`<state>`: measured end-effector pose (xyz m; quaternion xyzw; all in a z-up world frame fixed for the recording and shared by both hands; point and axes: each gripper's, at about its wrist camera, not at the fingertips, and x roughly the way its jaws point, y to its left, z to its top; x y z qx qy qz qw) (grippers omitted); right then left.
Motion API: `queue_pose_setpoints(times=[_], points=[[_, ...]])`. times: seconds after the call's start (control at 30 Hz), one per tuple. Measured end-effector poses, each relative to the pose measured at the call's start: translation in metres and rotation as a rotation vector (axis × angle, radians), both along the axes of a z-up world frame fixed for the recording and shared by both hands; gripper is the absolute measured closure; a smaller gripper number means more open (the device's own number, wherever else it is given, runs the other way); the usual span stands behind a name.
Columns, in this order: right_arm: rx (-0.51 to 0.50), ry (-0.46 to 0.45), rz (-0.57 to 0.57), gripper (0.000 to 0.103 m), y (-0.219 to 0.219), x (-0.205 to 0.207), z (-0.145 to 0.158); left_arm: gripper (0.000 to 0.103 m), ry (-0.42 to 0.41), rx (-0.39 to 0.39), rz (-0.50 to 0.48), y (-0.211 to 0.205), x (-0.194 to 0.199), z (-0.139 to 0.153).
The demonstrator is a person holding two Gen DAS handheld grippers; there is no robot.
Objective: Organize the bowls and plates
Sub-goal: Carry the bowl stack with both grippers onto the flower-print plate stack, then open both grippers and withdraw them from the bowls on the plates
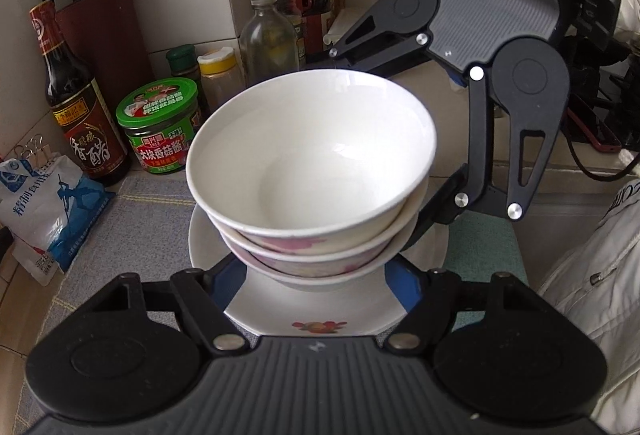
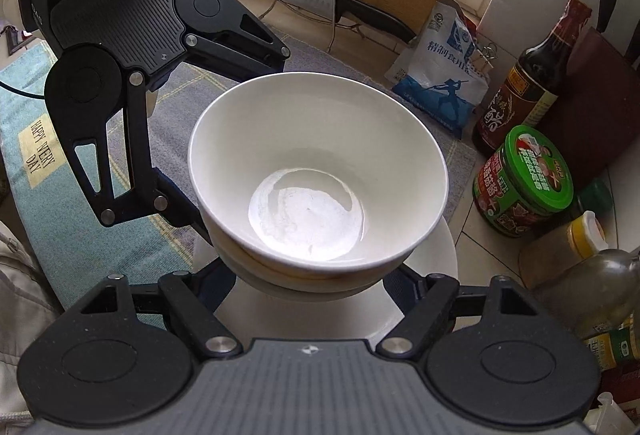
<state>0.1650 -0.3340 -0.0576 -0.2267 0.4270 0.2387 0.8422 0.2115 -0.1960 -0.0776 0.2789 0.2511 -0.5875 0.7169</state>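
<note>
A stack of 3 nested white bowls point(image 1: 312, 171) sits on a white plate point(image 1: 312, 315) with a small fruit print near its rim. The top bowl point(image 2: 316, 171) is empty, its inside bare and glossy; the 2 lower ones show pink flower patterns on their outer walls. The plate lies over a grey checked cloth point(image 1: 132, 219) on the counter.

The left gripper point(image 1: 316, 275) reaches in from one side with its jaws partly spread, 1 finger on each side of the bowl stack just above the plate; whether the pads press on anything I cannot tell, since the bowls hide the tips. The right gripper point(image 2: 312, 279) comes from the opposite side in the same way, fingers straddling the stack's base, its hold equally hidden.

Along the tiled wall stand 1 dark vinegar bottle point(image 1: 80, 103), 1 green-lidded jar of mushroom sauce point(image 1: 160, 127), 1 clear red-capped bottle point(image 1: 268, 35) and 1 salt bag point(image 1: 44, 211).
</note>
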Motion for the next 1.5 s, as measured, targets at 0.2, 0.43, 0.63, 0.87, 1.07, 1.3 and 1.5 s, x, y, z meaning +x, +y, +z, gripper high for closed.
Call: queue_pose_setpoints(times=[0.2,0.43,0.63,0.87,1.07,1.3,1.5], points=[[0.005,0.015,-0.008,0.019,-0.011,0.007,-0.006,0.027,0.015,0.009,0.004,-0.011,0.007,-0.007],[0.016,0.026,-0.014,0.019,-0.017,0.012,-0.009,0.027,0.024,0.012,0.005,-0.017,0.011,-0.01],[0.022,0.027,-0.02,0.019,-0.019,0.014,-0.01,0.027,0.018,0.009,0.006,-0.017,0.011,-0.01],[0.034,0.012,-0.031,0.012,-0.02,0.012,-0.009,0.023,-0.006,0.002,0.018,-0.015,0.007,-0.011],[0.041,-0.012,-0.048,0.0,-0.024,0.007,-0.003,0.008,-0.015,-0.033,0.109,0.0,-0.001,-0.004],[0.031,-0.055,-0.155,0.0,-0.014,-0.015,0.02,0.001,-0.085,-0.181,0.299,0.043,-0.033,0.017],[0.055,-0.129,-0.346,0.0,0.014,-0.049,0.04,0.001,-0.137,-0.289,0.476,0.078,-0.062,0.034]])
